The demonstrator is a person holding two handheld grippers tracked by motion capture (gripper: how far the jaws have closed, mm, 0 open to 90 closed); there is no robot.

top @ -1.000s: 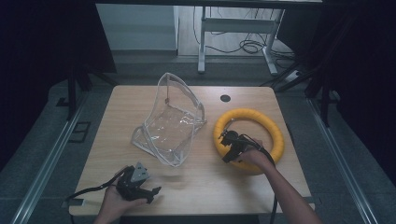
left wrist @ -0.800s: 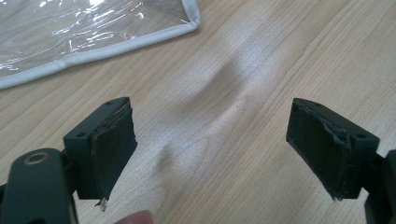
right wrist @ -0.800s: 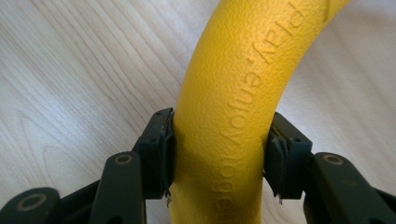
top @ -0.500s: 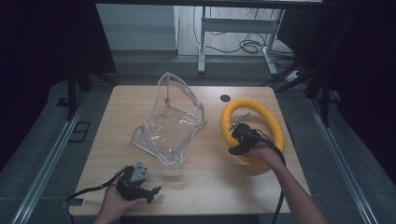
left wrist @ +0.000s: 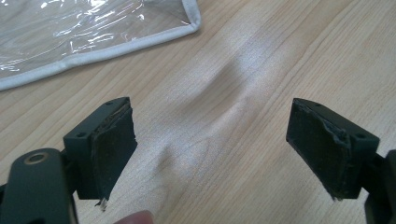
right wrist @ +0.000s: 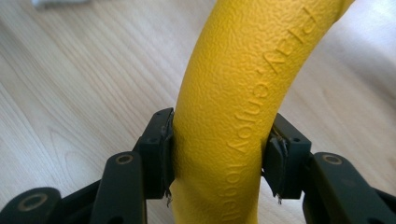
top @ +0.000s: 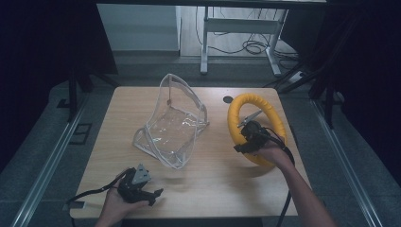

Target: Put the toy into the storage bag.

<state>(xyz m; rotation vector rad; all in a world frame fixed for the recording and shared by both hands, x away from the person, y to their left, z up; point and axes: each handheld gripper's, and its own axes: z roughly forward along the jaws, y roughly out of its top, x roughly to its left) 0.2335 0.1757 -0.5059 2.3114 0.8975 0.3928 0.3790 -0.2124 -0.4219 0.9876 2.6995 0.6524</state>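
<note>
Two jaws of the right gripper (right wrist: 217, 158) squeeze the yellow foam ring (right wrist: 243, 93); it could slip and fall. The left gripper (left wrist: 212, 154) rests wide open.

My right gripper (top: 242, 146) now lifted off the table with the yellow ring (top: 257, 101) clamped, ring tilted up, its near edge raised

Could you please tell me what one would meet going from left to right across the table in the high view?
Left gripper → clear plastic bag → small black disc → yellow ring, clamped by the right gripper.
</note>
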